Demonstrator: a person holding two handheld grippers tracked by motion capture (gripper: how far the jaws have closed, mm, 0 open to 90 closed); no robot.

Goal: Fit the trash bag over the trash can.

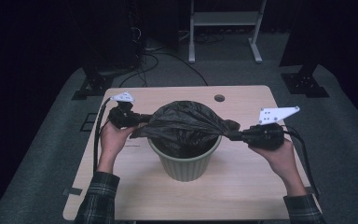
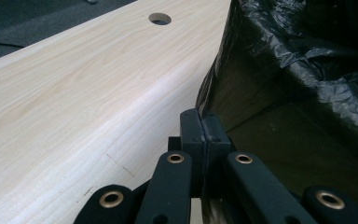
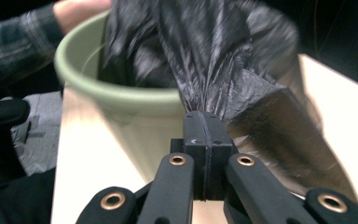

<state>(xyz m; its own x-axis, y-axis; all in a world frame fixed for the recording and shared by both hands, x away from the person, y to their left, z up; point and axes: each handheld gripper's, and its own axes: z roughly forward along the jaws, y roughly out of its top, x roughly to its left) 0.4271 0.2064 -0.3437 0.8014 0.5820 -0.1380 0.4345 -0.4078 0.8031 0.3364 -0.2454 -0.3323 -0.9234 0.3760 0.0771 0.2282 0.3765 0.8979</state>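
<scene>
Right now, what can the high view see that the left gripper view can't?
The high view alone takes in the green bin, both hands, the right gripper shut on the black bag, and the floor with a white stand. The left gripper view alone brings its own shut jaws up close, pinching the bag's edge, and the wood grain. Both share the left gripper, the bag, the table and its round hole.
</scene>
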